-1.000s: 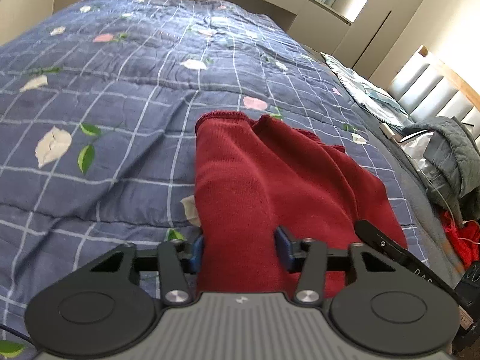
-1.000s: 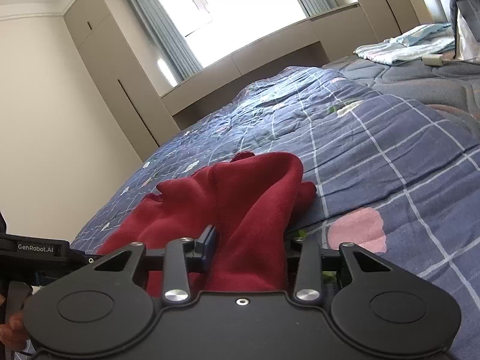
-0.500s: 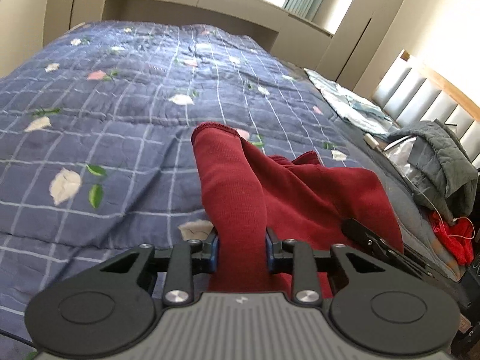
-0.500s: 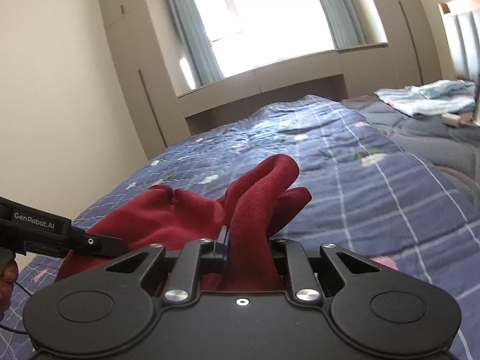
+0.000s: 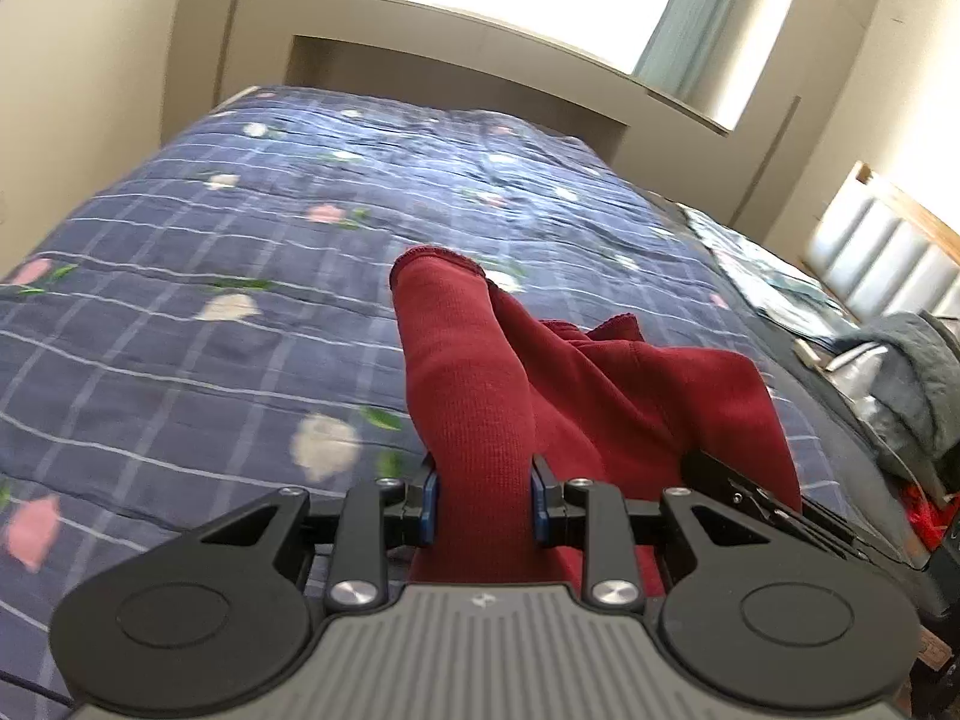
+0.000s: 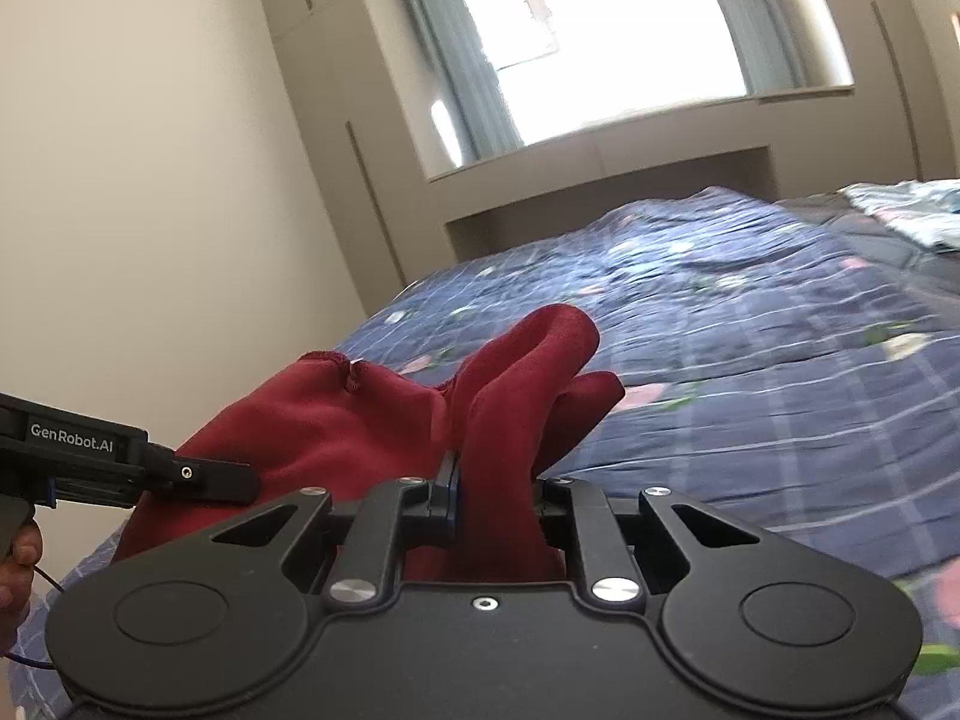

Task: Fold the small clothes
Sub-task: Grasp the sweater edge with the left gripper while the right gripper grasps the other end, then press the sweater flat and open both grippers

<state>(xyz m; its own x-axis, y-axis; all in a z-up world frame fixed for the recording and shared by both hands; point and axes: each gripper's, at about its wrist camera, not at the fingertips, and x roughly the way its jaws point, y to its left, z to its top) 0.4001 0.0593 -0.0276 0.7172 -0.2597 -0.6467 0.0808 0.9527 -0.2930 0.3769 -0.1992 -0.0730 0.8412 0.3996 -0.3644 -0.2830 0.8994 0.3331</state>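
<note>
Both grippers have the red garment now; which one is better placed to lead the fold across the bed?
Probably the left gripper: it is shut on a long straight run of the red garment with open quilt beside it. The right gripper grips a bunched fold.

Black left gripper [image 5: 485,507], blue pads, silver screws, ribbed grey housing (GenRobot.AI lettering)

Dark red knit garment [image 5: 474,396], uniform in colour, with a fine ribbed texture. Bed quilt [image 5: 180,324]: slate blue with a grid of thin white lines, scattered with pink and cream flowers and green leaves. Left claw [image 5: 485,507]: black body, blue pads, grey ribbed housing. Right claw [image 6: 495,498]: black, blue pad. Walls [image 6: 150,180] cream-beige; curtains [image 6: 474,54] grey-blue. Headboard [image 5: 882,252]: pale panels, wooden frame.
</note>
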